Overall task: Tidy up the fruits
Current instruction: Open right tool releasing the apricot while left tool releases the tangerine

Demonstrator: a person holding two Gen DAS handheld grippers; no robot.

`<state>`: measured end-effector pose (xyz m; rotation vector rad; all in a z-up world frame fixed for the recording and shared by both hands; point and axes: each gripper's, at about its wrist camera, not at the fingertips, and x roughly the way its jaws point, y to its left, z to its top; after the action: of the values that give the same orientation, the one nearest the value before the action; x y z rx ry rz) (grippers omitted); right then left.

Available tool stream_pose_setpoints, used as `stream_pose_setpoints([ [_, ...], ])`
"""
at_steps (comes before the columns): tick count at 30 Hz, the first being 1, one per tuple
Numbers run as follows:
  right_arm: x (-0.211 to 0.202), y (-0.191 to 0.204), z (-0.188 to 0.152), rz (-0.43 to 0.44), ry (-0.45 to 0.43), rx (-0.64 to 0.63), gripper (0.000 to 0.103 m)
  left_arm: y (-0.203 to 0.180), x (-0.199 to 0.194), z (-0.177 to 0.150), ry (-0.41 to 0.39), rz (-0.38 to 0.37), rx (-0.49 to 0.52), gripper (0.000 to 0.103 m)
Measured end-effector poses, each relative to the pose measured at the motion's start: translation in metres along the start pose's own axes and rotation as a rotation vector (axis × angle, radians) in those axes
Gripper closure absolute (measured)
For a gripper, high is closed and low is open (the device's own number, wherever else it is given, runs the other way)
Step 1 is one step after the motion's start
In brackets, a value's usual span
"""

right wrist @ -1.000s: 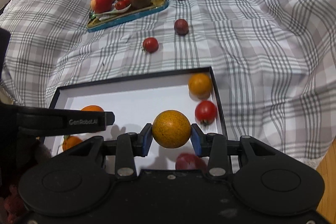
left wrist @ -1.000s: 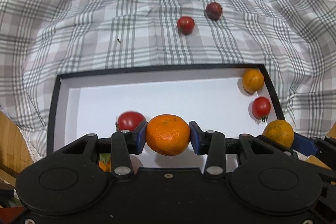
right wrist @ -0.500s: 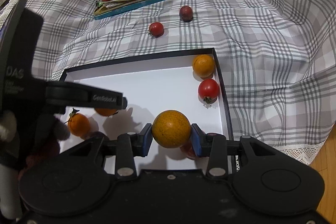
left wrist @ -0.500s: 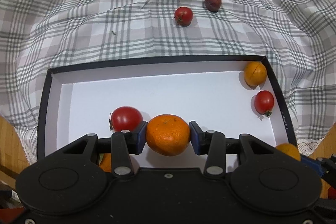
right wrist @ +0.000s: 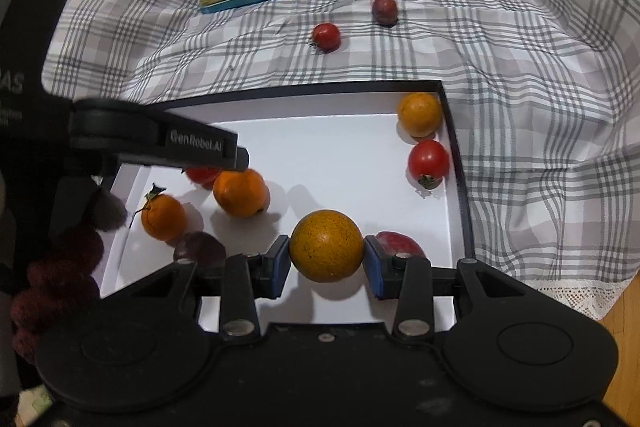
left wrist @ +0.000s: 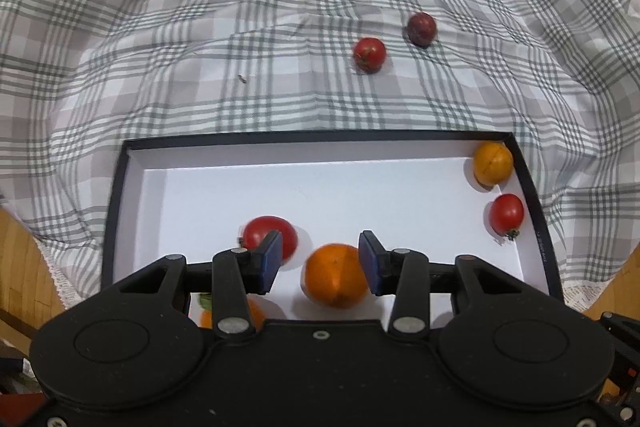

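Orange mandarin sits on the white floor of the box, loose between the left gripper pads: jaws spread, gap visible on the left pad side, right pad just beside the skin. We'd lift that one straight up so neither pad rolls the fruit into the red tomato just behind the left pad. Right gripper is pinching the speckled yellow-orange fruit above the box's near edge; we should lower it until it touches the floor before spreading, else it rolls toward the dark red fruit just behind the right pad. Speckled fruit: round, smooth, matte, dotted with fine dark specks, no stem showing.
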<state>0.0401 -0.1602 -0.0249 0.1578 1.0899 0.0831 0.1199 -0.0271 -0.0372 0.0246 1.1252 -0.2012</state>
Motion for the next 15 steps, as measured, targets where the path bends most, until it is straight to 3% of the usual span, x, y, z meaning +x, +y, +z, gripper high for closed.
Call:
stream_pose_setpoints([
  [15, -0.001, 0.013, 0.003, 0.005, -0.009, -0.077, 0.062, 0.009, -0.002, -0.003, 0.016, 0.023, -0.032, 0.053],
])
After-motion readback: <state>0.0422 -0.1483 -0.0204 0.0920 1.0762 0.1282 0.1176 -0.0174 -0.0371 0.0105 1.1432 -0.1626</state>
